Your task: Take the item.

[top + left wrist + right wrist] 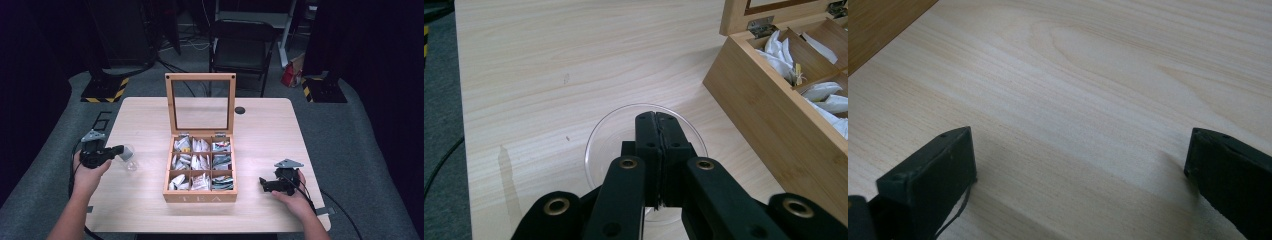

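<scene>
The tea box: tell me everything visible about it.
The tea box is light wood, with "TEA" on its front wall. Its hinged lid, a wooden frame around a clear pane, stands open and upright at the back. Nine compartments in a three-by-three grid hold tea bags. It sits mid-table, touched by neither claw.

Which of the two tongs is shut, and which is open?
The left tongs, over the clear glass cup, are shut, jaws pressed together. The right tongs are open, jaws wide apart.

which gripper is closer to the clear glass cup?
Left. The left gripper is at the clear glass cup, its jaws shut on the cup's near rim. The right gripper rests open beyond the tea box.
</scene>
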The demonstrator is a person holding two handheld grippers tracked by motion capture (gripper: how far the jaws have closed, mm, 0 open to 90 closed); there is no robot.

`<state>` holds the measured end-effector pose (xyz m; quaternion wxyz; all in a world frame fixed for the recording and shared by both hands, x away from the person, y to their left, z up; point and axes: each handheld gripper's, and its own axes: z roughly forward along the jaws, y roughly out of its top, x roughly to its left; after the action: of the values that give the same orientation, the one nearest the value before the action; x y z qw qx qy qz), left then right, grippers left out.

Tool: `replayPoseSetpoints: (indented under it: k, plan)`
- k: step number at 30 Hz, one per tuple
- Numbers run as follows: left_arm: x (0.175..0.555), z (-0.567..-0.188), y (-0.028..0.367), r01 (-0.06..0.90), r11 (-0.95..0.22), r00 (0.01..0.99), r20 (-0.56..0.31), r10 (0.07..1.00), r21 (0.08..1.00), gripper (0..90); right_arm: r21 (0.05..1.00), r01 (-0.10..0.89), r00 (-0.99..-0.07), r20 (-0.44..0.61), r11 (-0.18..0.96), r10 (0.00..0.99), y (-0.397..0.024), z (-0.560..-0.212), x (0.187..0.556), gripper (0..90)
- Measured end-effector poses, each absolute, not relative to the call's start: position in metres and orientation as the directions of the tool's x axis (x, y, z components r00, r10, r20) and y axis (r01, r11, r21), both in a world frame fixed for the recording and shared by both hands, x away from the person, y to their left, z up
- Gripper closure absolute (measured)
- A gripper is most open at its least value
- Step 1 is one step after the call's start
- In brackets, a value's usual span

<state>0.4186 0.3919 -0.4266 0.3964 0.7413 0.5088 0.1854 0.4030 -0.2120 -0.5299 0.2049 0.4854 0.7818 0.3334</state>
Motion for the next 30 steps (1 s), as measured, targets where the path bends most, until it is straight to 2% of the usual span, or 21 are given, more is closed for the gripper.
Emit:
replayPoseSetpoints:
  k: [7, 11, 18, 26, 30]
  plan:
    - [0.4187, -0.4269, 0.3928, 0.612, -0.167, 0.413, -0.131, 0.901, 0.773, 89.2, 0.720, 0.623, -0.444, 0.002, 0.307, 0.896, -0.2119, -0.5297, 0.4029, 0.0]
    - [0.4182, -0.4279, 0.3939, 0.610, -0.164, 0.415, -0.135, 0.900, 0.776, 84.6, 0.718, 0.625, -0.442, 0.004, 0.305, 0.897, -0.2117, -0.5295, 0.4028, 0.0]
    - [0.4171, -0.4279, 0.3978, 0.604, -0.133, 0.408, -0.161, 0.899, 0.786, 72.1, 0.719, 0.624, -0.443, 0.003, 0.306, 0.897, -0.2118, -0.5295, 0.4028, 0.0]
    - [0.4177, -0.4266, 0.3997, 0.584, -0.108, 0.386, -0.157, 0.909, 0.805, 52.3, 0.719, 0.625, -0.442, 0.004, 0.305, 0.897, -0.2118, -0.5295, 0.4028, 0.0]
    - [0.4185, -0.4246, 0.4009, 0.585, -0.103, 0.381, -0.159, 0.911, 0.805, 47.8, 0.719, 0.624, -0.443, 0.003, 0.306, 0.897, -0.2118, -0.5295, 0.4029, 0.0]
